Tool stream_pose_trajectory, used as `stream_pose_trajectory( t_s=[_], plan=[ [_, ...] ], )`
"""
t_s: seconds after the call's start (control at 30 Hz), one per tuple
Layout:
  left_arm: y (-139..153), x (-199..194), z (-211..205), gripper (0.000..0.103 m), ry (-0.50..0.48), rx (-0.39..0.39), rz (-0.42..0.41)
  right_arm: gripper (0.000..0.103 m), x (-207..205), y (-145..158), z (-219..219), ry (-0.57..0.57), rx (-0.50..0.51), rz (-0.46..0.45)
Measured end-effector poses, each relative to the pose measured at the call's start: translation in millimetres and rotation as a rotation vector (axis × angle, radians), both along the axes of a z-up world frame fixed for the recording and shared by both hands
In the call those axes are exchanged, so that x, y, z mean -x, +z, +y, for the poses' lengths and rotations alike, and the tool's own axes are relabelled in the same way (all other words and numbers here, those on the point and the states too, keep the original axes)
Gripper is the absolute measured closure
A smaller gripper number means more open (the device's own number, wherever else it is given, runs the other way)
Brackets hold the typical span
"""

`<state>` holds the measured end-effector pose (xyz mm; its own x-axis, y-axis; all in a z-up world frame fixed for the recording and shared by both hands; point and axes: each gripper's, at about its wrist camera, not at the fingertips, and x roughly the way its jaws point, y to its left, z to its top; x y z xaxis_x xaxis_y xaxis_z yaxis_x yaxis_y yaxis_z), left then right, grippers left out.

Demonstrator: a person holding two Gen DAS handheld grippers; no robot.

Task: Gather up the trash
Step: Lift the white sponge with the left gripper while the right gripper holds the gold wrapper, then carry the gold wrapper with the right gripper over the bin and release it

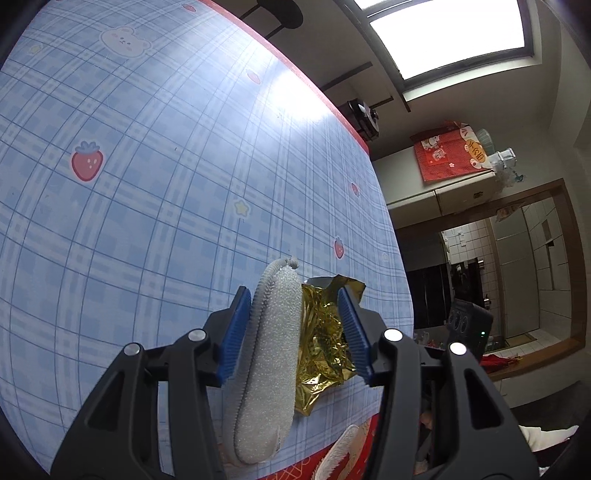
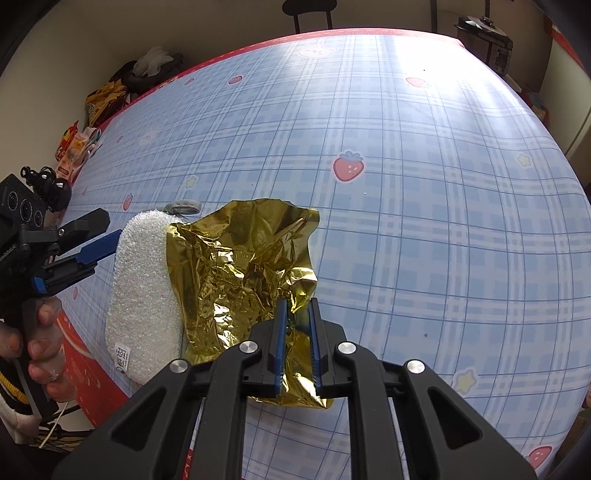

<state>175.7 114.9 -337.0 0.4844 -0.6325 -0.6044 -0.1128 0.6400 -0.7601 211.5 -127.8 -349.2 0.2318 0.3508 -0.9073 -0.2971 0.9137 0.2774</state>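
A crumpled gold foil wrapper (image 2: 243, 273) lies on the blue plaid tablecloth (image 2: 424, 221) beside a white foam pad (image 2: 144, 291) with a small label. My right gripper (image 2: 297, 306) is shut on the near edge of the foil. In the left wrist view my left gripper (image 1: 293, 301) is open, its blue pads (image 1: 240, 325) straddling the foam pad (image 1: 271, 350) and the gold foil (image 1: 323, 332). The left gripper also shows in the right wrist view (image 2: 99, 243), at the foam pad's left end, held by a hand.
The table's red edge (image 1: 317, 92) runs near a doorway and cabinets. Snack bags and clutter (image 2: 107, 99) sit off the table's far left corner. A black pot (image 2: 484, 33) stands beyond the far right corner. A chair (image 2: 310, 11) is behind the table.
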Motion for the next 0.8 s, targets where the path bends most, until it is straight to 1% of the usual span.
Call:
stream_pose_trajectory(
  t_s=[0.07,0.13,0.2,0.27,0.33,0.37,0.4,0.47,0.57,0.63,0.7,0.8],
  plan=[
    [2.6,7.6,0.6,0.053,-0.015,0.028,-0.008,0.089,-0.1,-2.1,-0.7,-0.006,0.000,0.003],
    [3.6,13.0,-4.5,0.053,-0.045,0.026,-0.003,0.089,0.6,-2.4,0.0,-0.006,-0.001,0.003],
    [5.3,19.5,-10.9,0.054,-0.065,-0.003,-0.007,0.089,1.4,-2.4,1.8,0.000,0.002,0.000],
    [4.6,22.3,-19.0,0.058,-0.084,-0.039,0.008,0.089,2.3,-2.9,3.9,0.002,-0.002,0.005],
    [2.2,21.9,-26.1,0.076,-0.100,-0.099,0.029,0.089,3.3,-2.1,4.2,0.000,-0.002,0.005],
    [0.5,22.7,-30.6,0.080,-0.107,-0.123,0.039,0.089,3.8,-1.0,2.9,-0.002,-0.006,0.003],
    [-0.1,24.5,-34.2,0.082,-0.114,-0.141,0.043,0.089,4.6,0.6,1.3,-0.003,-0.008,0.000],
    [0.8,25.2,-36.3,0.082,-0.121,-0.174,0.035,0.089,5.9,6.6,-2.0,-0.003,-0.022,-0.009],
    [8.6,27.6,-40.9,0.083,-0.120,-0.216,0.021,0.089,9.9,21.6,-10.4,0.003,-0.041,-0.047],
    [18.6,29.5,-42.9,0.083,-0.115,-0.243,-0.009,0.090,13.6,35.0,-17.4,0.005,-0.062,-0.081],
    [32.5,32.9,-44.0,0.083,-0.104,-0.253,-0.046,0.094,17.2,48.9,-25.9,0.002,-0.069,-0.120],
    [52.2,37.6,-46.0,0.083,-0.082,-0.267,-0.098,0.096,21.7,65.6,-44.4,-0.013,-0.084,-0.164]
  ],
)
